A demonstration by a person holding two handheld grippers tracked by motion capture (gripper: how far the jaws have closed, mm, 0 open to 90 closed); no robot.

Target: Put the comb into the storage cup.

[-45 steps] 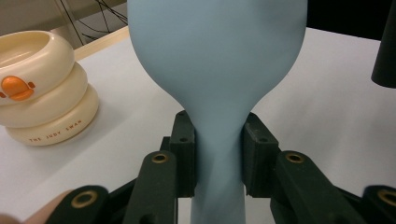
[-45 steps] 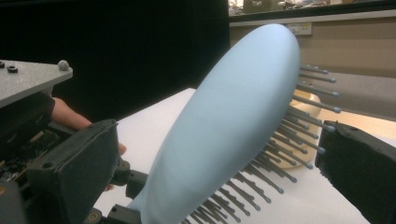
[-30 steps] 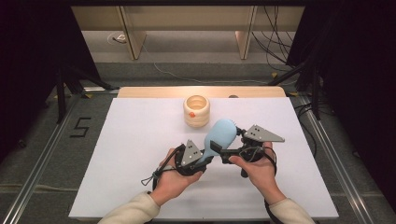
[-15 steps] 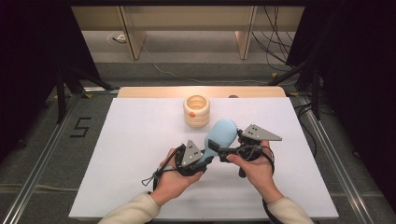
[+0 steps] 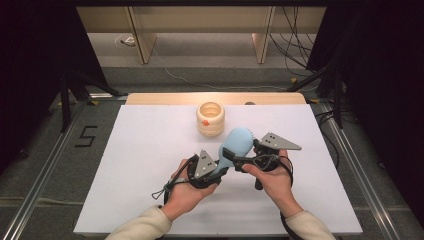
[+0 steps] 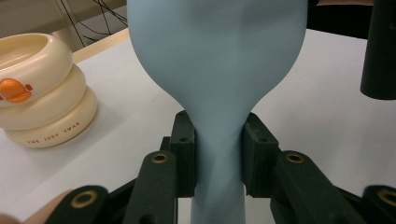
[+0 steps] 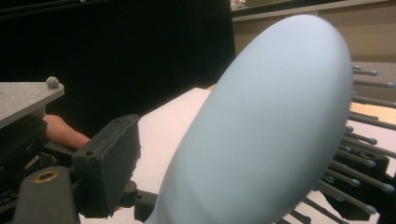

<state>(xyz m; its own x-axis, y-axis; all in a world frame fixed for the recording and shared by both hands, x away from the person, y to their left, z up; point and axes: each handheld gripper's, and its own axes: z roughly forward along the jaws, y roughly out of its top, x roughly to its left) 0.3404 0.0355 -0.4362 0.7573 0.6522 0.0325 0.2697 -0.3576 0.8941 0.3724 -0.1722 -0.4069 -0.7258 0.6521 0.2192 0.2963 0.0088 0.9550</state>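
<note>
The light blue hairbrush (image 5: 235, 145) is held up over the near middle of the white table (image 5: 140, 160), between the two grippers. The left gripper (image 6: 218, 158) pinches its narrow handle, pads pressed against both sides, with the broad head rising ahead of it. The right gripper (image 5: 250, 157) straddles the brush head, one pad by the smooth back and the other among the bristles (image 7: 355, 172); its jaws have just been closing, and a gap shows beside the back. Farther off stands a cream ringed cup (image 5: 210, 119) with an orange mark on its side; what it contains cannot be told.
</note>
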